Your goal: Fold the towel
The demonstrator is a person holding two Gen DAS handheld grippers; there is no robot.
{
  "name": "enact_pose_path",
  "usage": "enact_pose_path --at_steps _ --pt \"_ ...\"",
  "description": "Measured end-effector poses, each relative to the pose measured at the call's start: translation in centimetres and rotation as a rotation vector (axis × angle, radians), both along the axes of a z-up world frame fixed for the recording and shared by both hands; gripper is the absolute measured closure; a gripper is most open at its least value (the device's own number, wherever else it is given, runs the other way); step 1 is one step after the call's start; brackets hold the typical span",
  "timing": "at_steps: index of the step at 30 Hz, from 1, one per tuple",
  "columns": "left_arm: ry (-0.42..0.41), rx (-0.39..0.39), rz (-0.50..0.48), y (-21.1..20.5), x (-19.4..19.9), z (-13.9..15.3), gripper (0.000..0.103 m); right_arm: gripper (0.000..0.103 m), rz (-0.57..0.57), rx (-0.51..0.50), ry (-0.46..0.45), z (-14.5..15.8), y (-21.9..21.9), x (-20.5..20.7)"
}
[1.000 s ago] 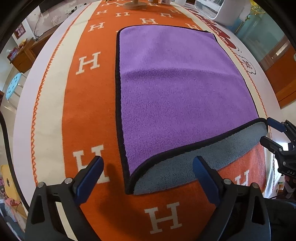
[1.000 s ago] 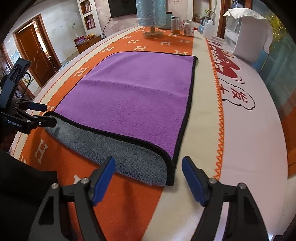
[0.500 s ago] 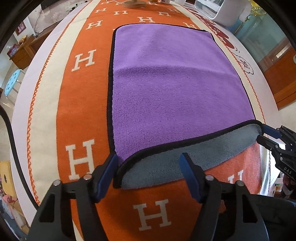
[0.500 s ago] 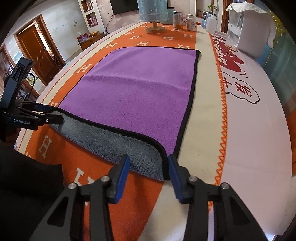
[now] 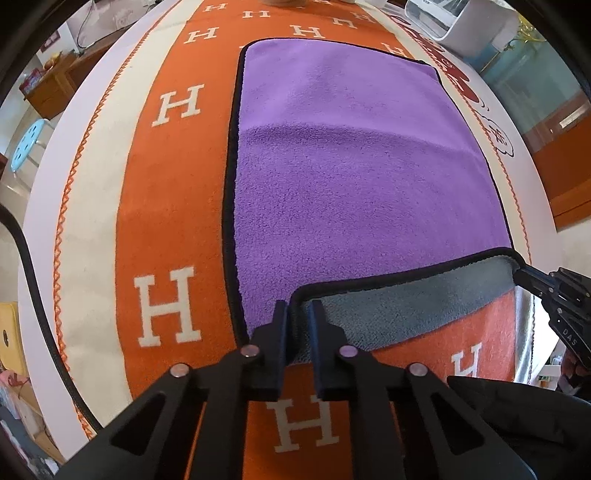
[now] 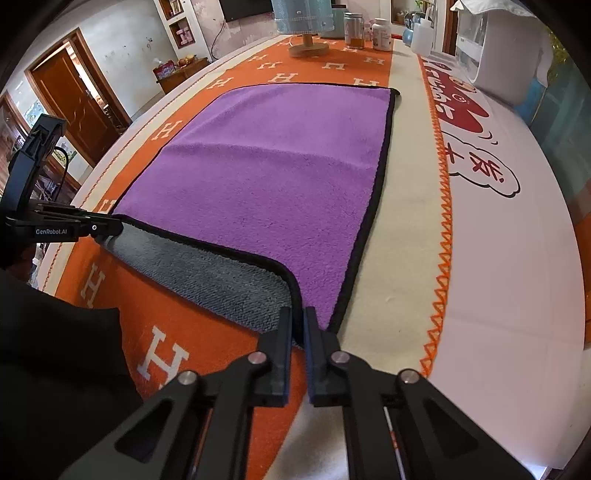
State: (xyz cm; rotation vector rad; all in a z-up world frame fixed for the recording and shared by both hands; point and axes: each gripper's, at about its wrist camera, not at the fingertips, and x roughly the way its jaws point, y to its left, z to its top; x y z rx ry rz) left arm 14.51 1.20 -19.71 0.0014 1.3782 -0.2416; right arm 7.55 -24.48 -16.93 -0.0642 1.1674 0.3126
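Two near corners of the towel (image 5: 351, 173) are pinched at once, one in each pair of tongs, which puts the work at the start of the first fold. In the left wrist view the left tongs (image 5: 300, 314) are pressed together on the towel's near left corner, the black-bound hem (image 5: 388, 275) caught between the blue pads, and that near edge is turned up so the grey underside (image 5: 406, 310) shows above the orange cloth (image 5: 162, 206) with its white H marks that covers the worktop. The rest of the towel lies flat, purple side up, reaching away toward the far end. At the right edge of this view the right tongs (image 5: 524, 275) meet the other near corner. In the right wrist view the right tongs (image 6: 297, 321) are closed on the near right corner, hem between the pads, with the grey side exposed along the lifted edge to the left, where the left tongs (image 6: 110, 228) grip the opposite corner. A wooden stand (image 6: 308, 48) and some jars (image 6: 354, 31) sit at the far end, well apart from the towel, and a white appliance (image 6: 506, 51) stands far right. By my reading, the next move calls for raising both corners together, carrying them evenly over the purple face toward the far hem, and keeping the edge taut between the hands so the corners land square.
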Motion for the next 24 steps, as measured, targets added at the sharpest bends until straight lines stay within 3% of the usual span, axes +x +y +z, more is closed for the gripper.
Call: enact_pose_path --at_steps 13,24 --pt "0.012 0.023 -0.025 0.3 0.2 0.6 0.099 0.1 -0.013 0.001 0.0 0.8 -0.5 0.6" --pt "-0.027 0.031 -0.06 0.2 1.3 4.6 0.1 0.099 -0.013 0.006 -0.041 3.9 -0.9 1.1"
